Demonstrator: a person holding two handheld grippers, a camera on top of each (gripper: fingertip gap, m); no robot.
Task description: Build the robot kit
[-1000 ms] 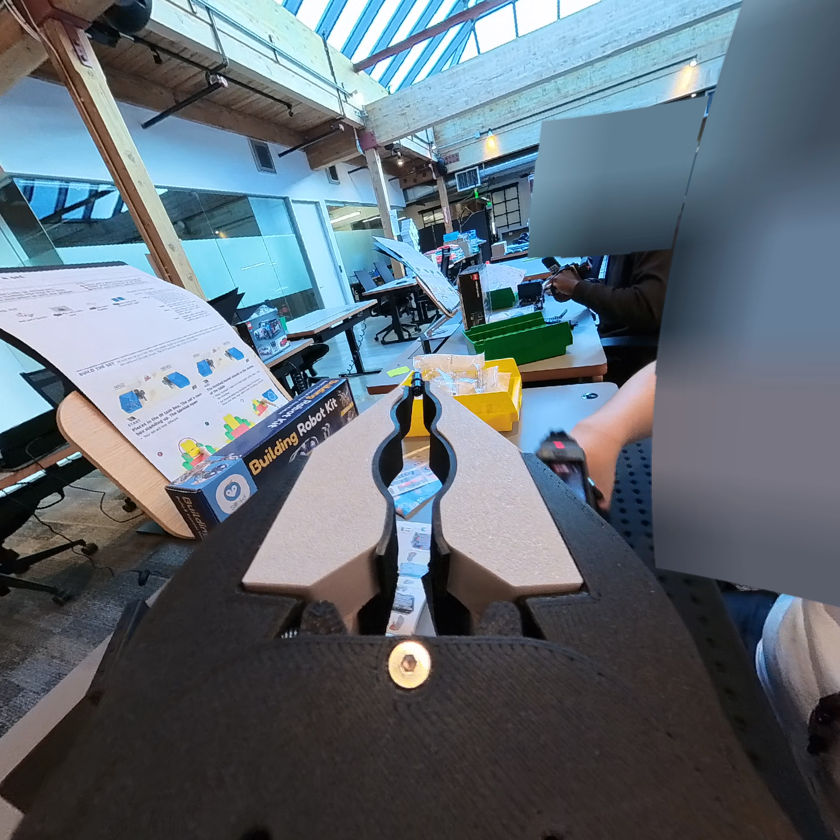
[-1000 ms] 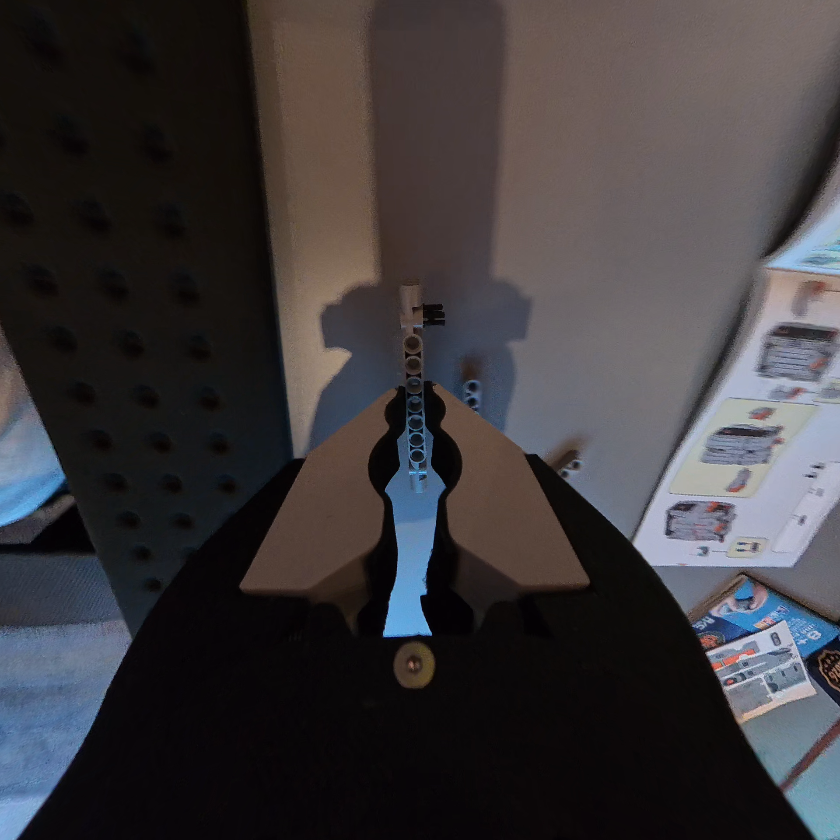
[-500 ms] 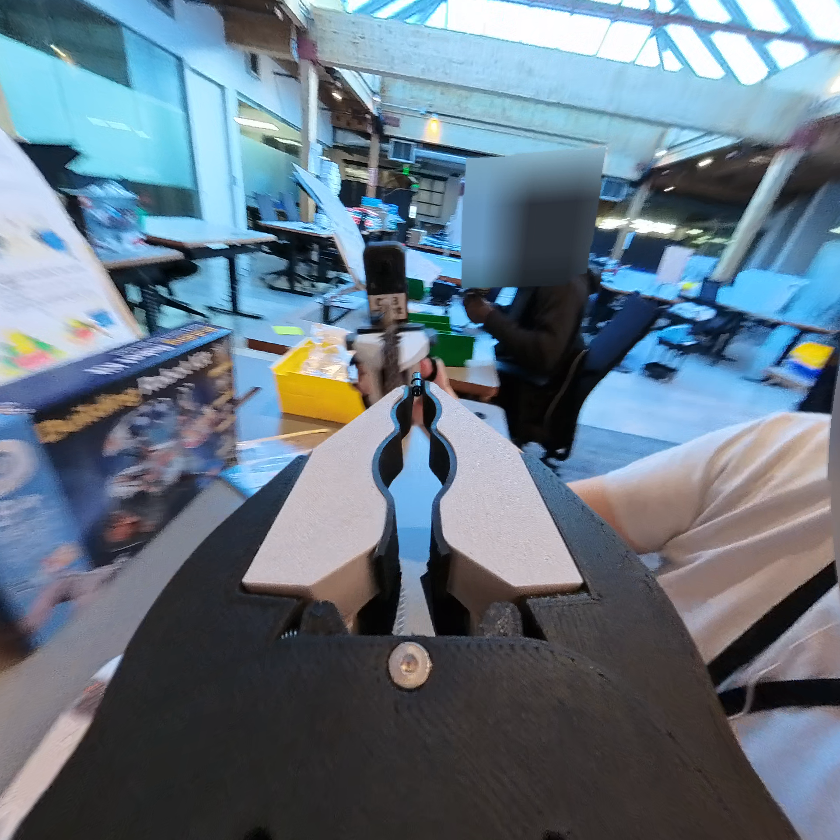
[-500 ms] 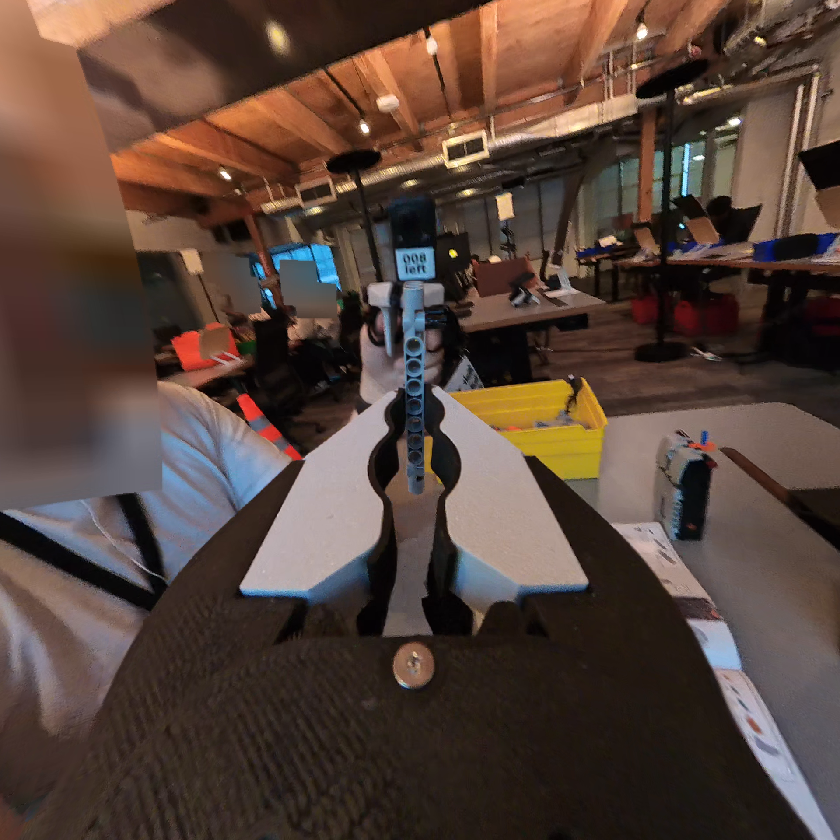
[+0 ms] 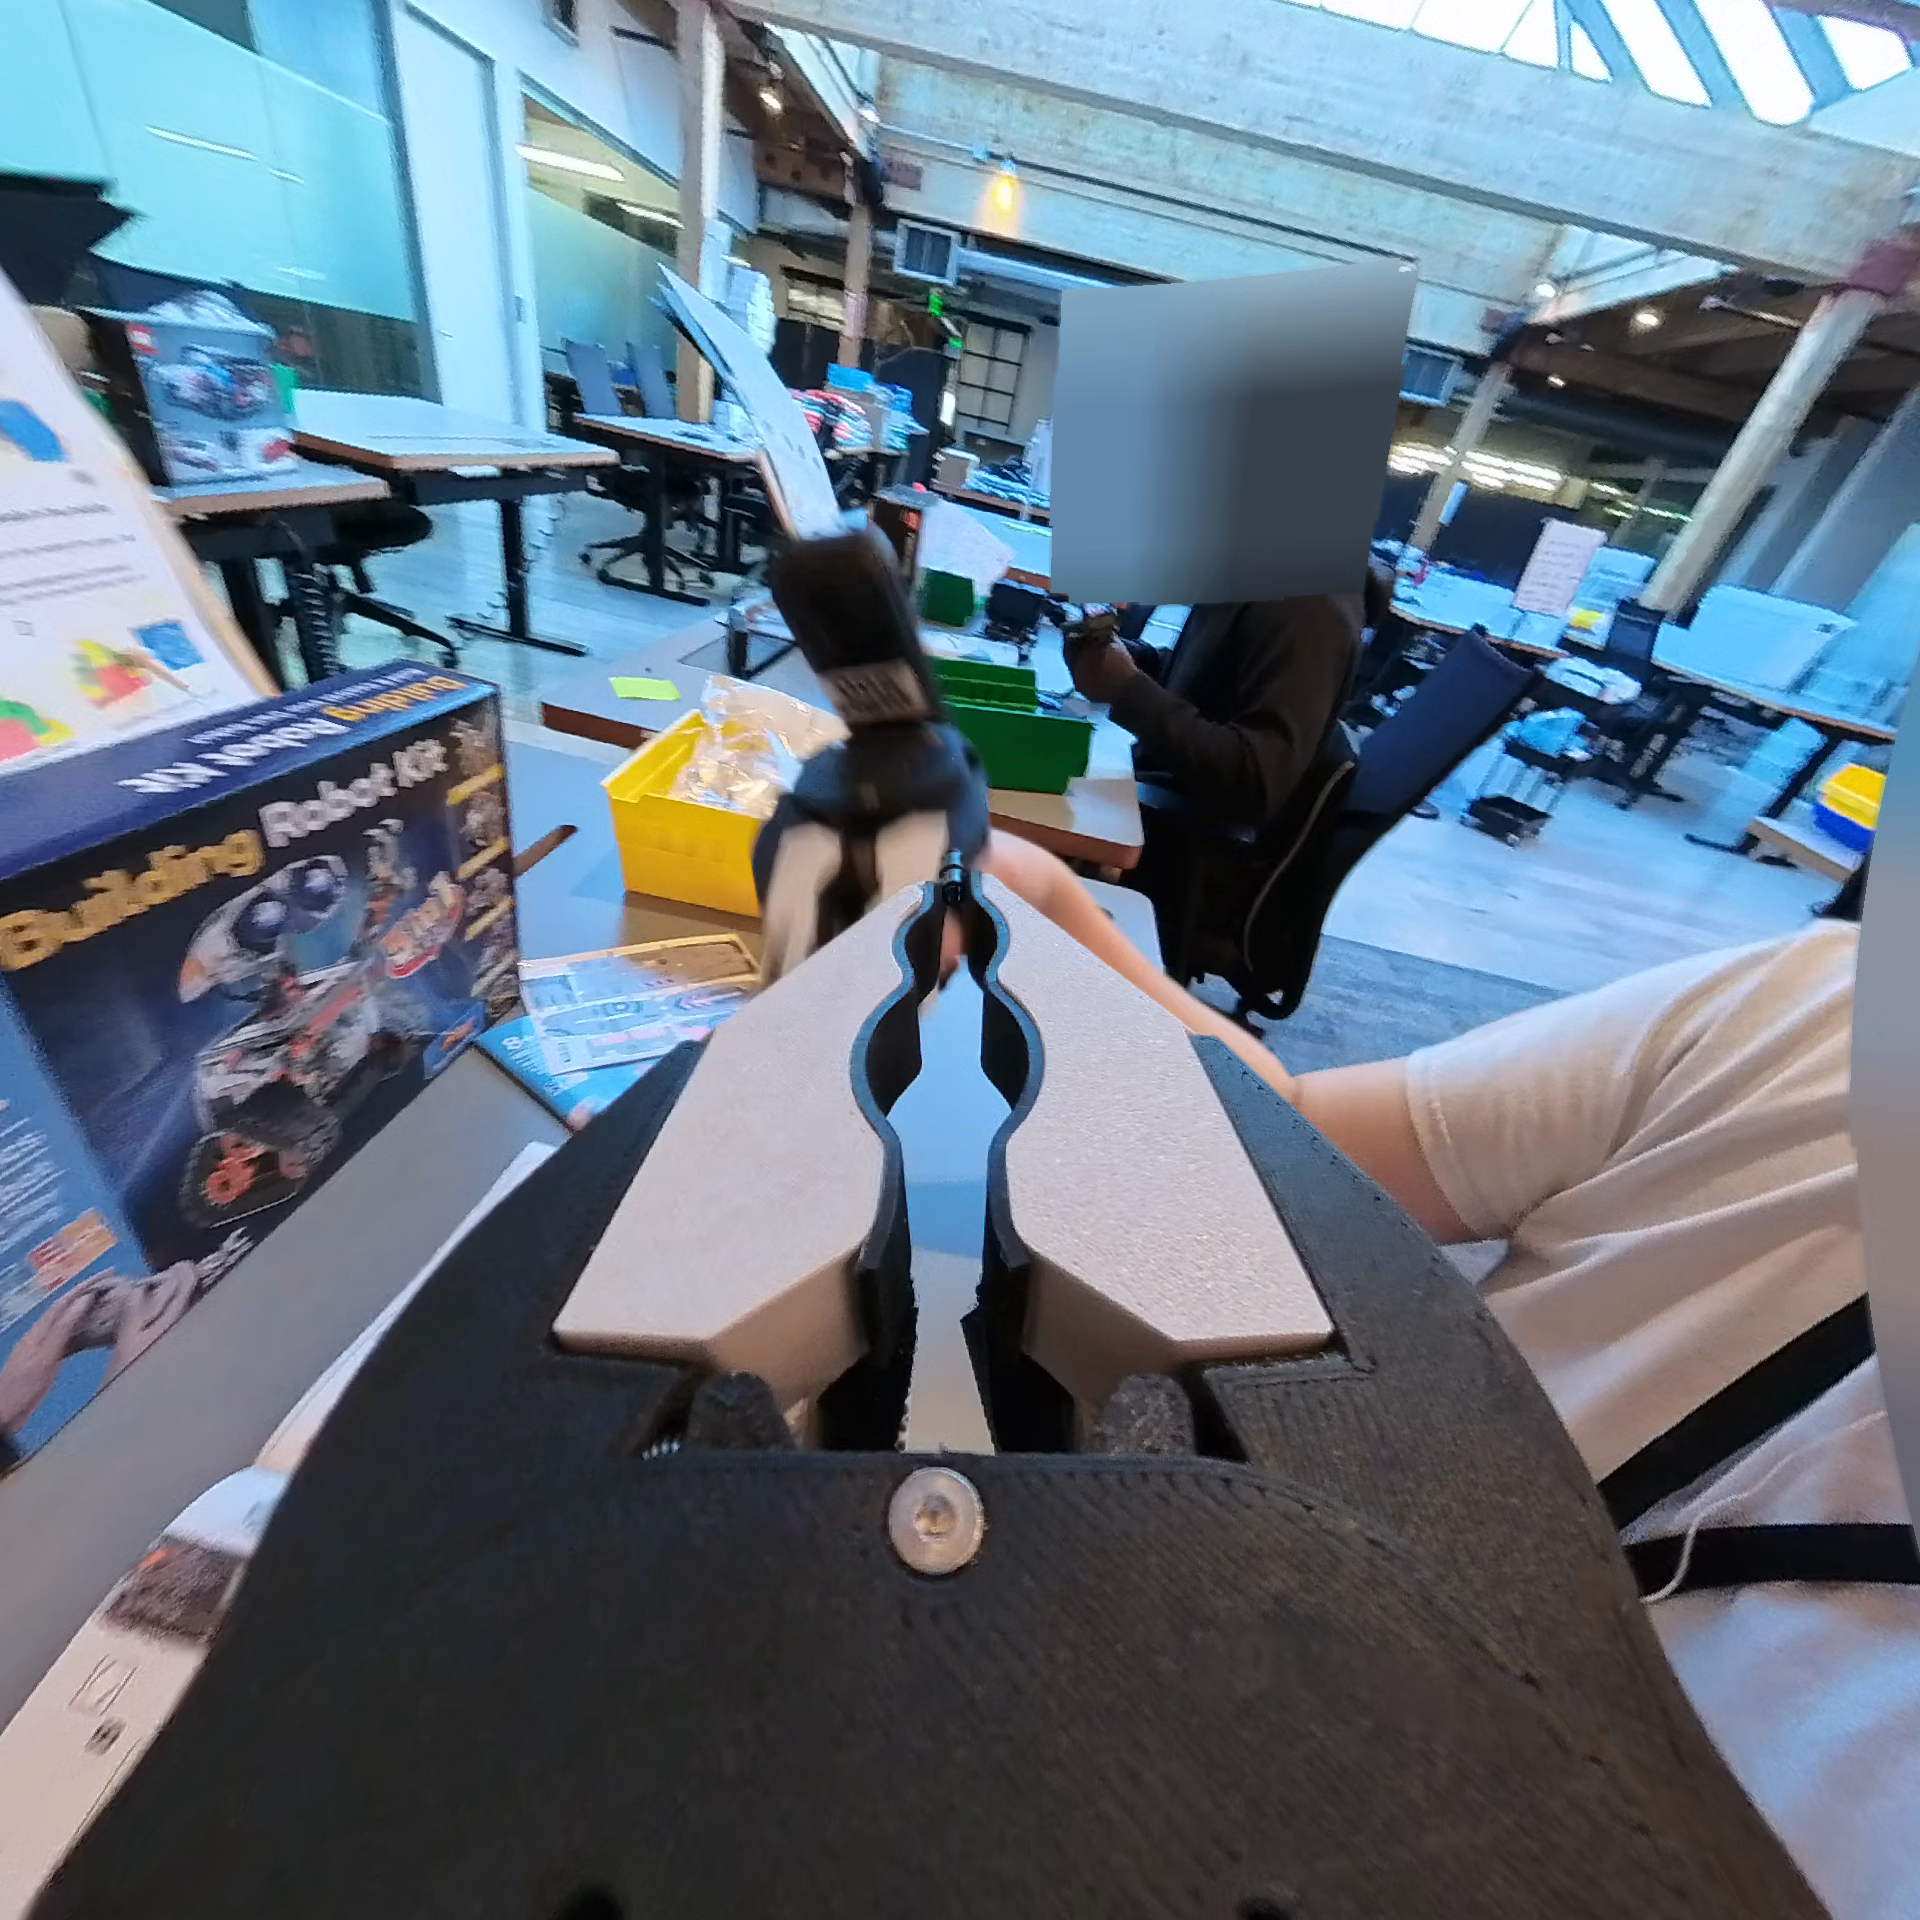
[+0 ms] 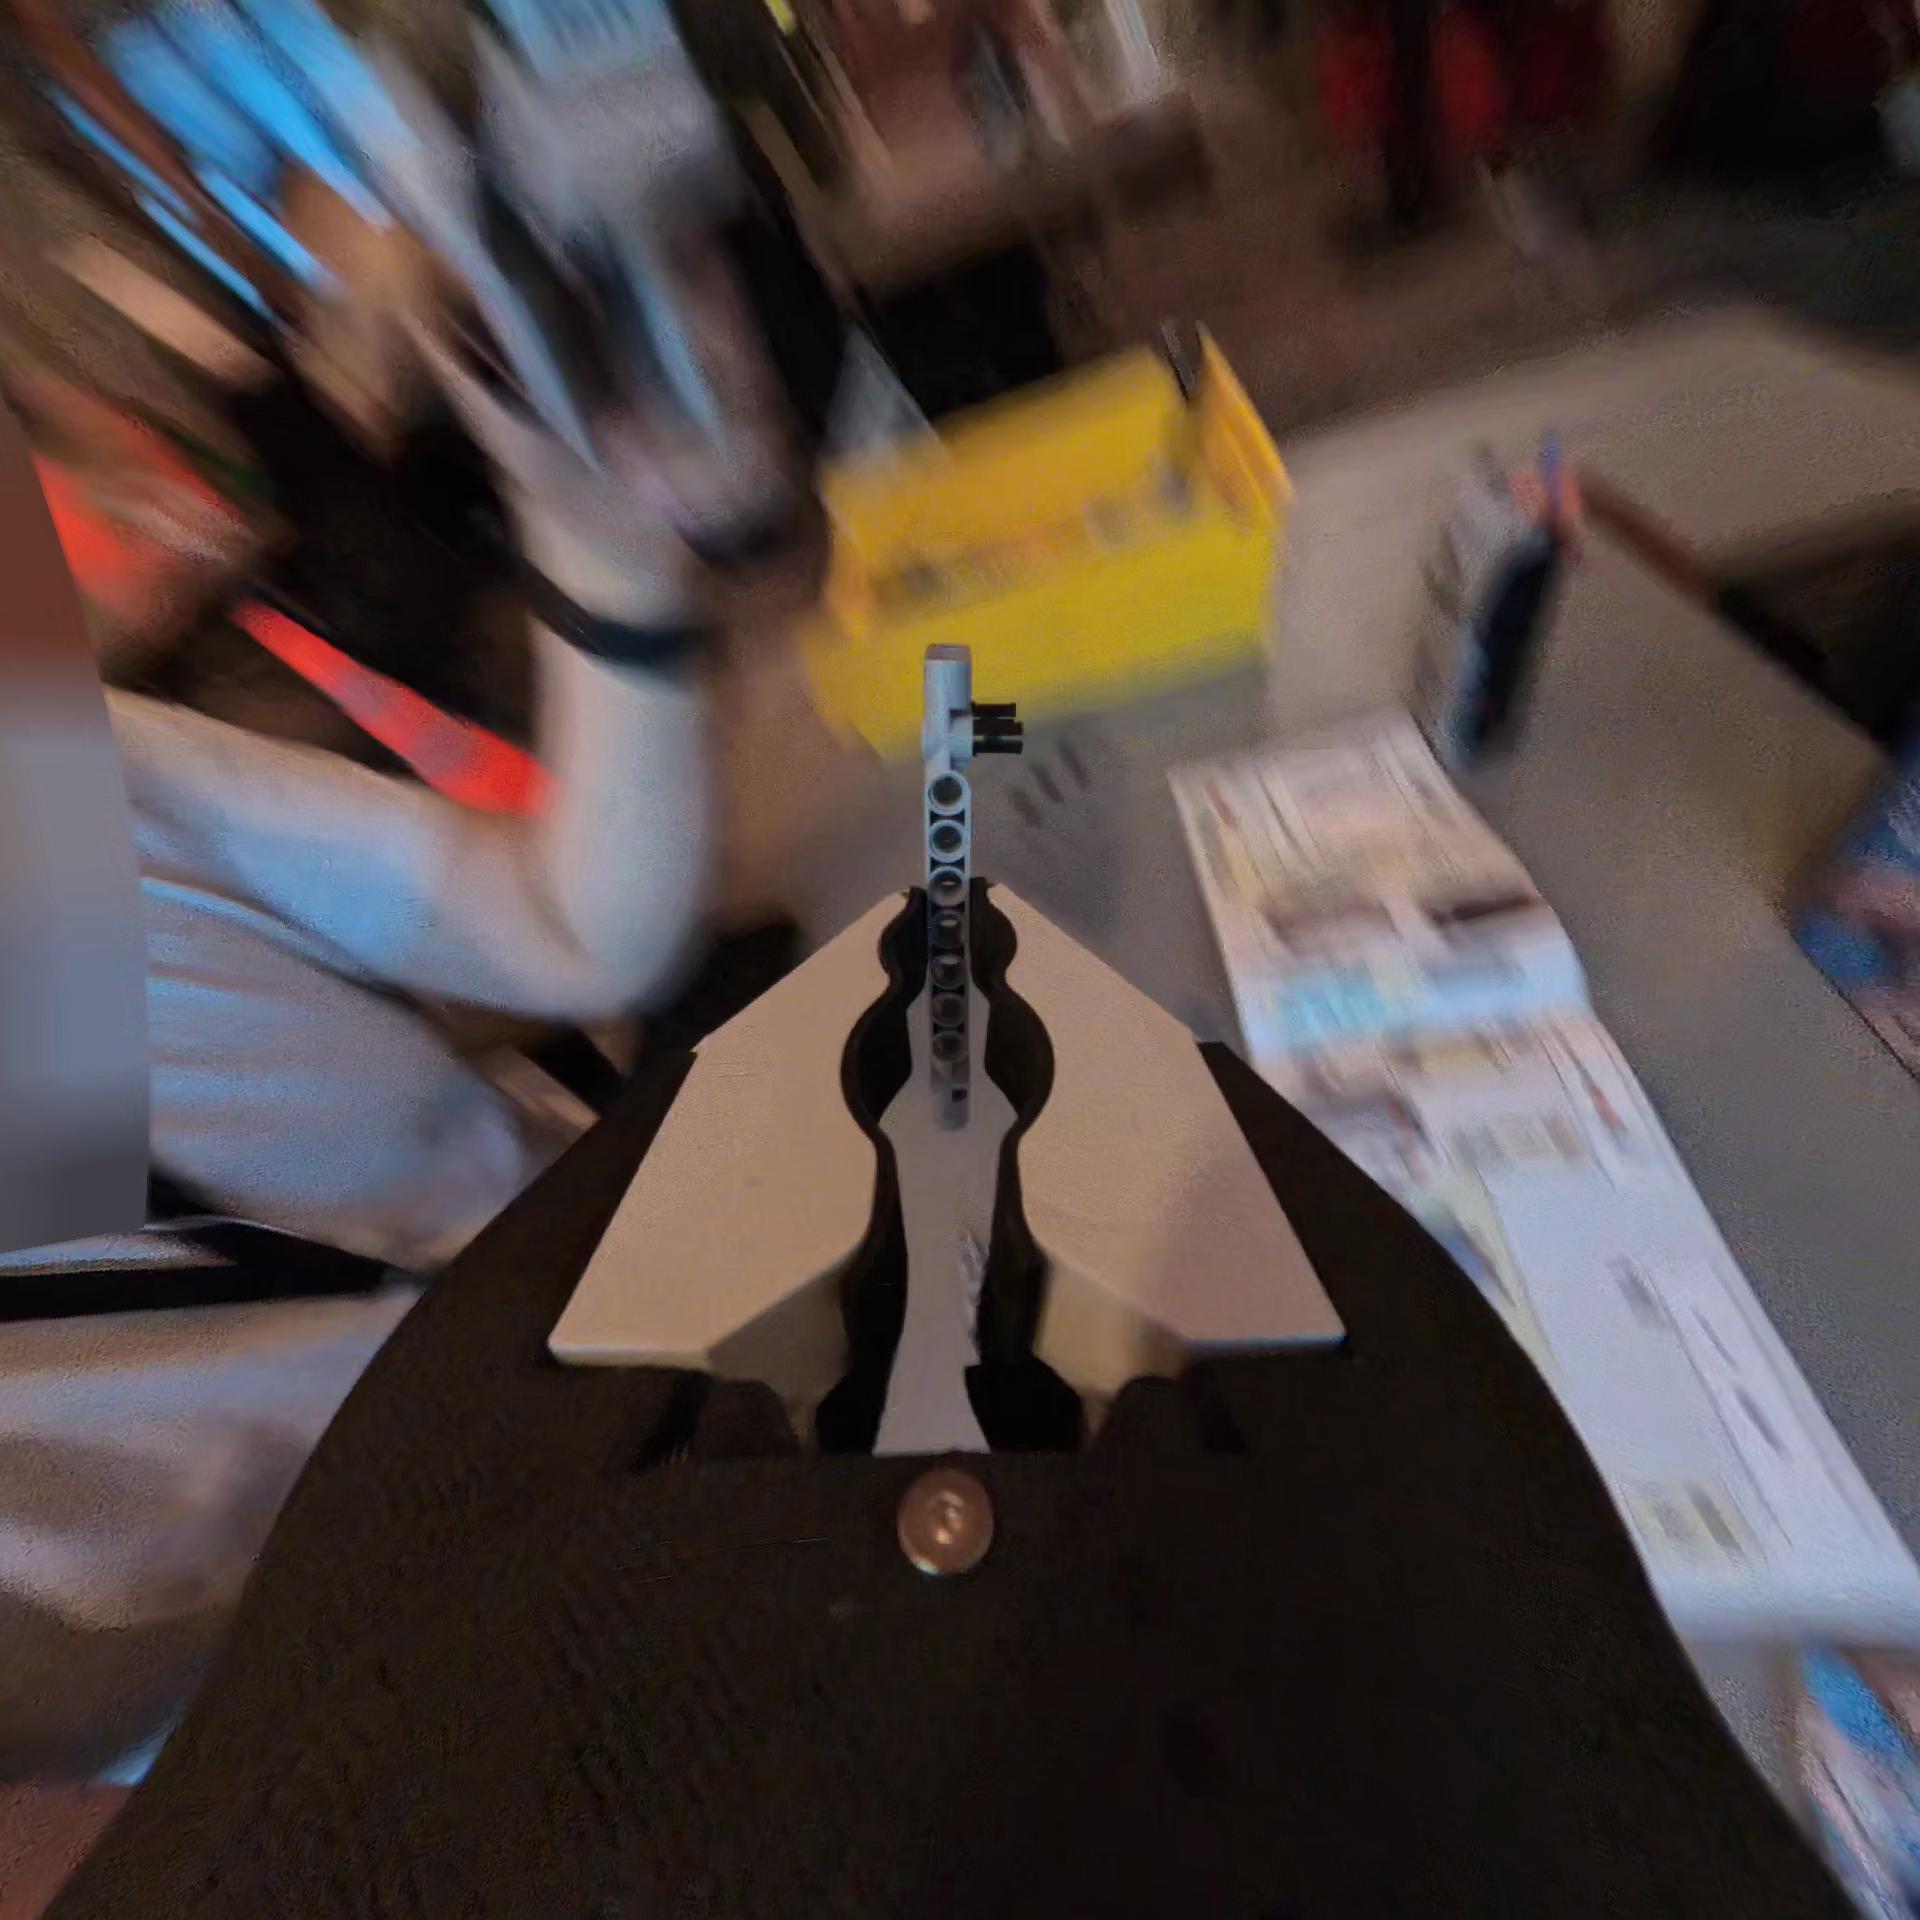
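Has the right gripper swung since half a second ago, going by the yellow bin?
Yes. The right gripper, shut on the grey beam, has tipped downward: the yellow bin sits higher in its blurred view.

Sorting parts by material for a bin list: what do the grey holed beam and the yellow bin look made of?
The grey holed beam in the right claw looks like rigid moulded plastic, matte, with crisp round holes. The yellow bin also looks like moulded plastic: uniform colour, ribbed wall, slight sheen. Neither can be confirmed by look alone.
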